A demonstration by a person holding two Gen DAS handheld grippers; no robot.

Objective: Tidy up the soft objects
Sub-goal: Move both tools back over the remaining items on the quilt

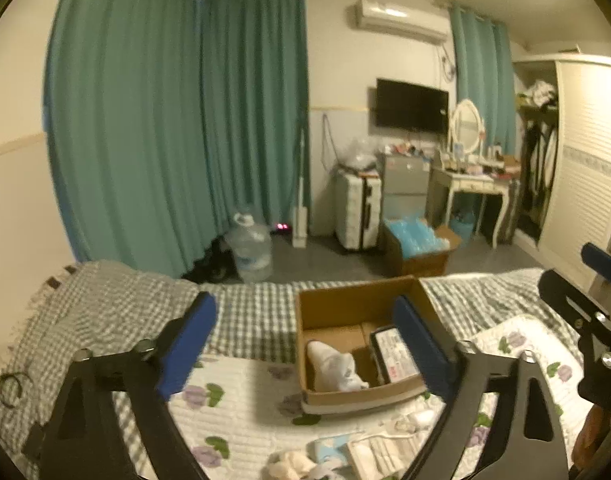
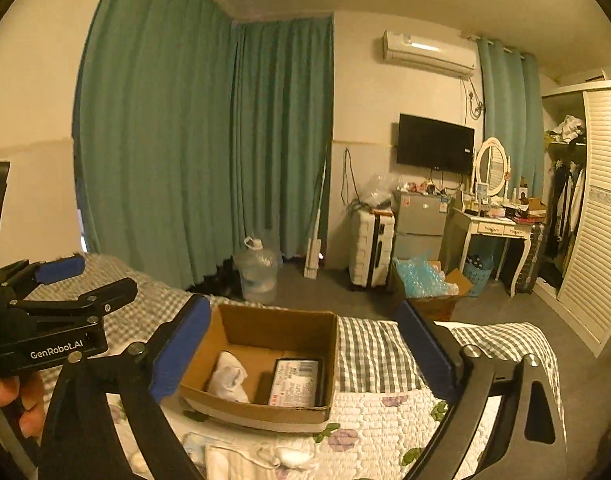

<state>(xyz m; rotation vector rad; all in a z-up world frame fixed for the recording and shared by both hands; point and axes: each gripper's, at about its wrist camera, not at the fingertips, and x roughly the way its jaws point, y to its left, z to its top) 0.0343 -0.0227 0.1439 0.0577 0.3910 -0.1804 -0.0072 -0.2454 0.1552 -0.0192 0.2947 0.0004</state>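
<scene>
1. Both my left gripper [image 1: 305, 344] and right gripper [image 2: 303, 350] stand with fingers wide, holding nothing.
2. Between picks, I judge; next calls for reaching the loose soft items [image 1: 293, 466] on the bed [image 1: 241, 320].
3. The cardboard box [image 2: 273, 330] holds a white cloth [image 2: 229, 376] and a labelled packet [image 2: 295, 382].

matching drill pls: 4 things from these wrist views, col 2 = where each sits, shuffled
1. white soft item
2. water jug
3. TV
4. cardboard box

a. on the wall
b. on the floor by the green curtain
c. inside the box, beside a labelled packet
d. on the bed's quilt

Pairs: 1-c, 2-b, 3-a, 4-d
</scene>
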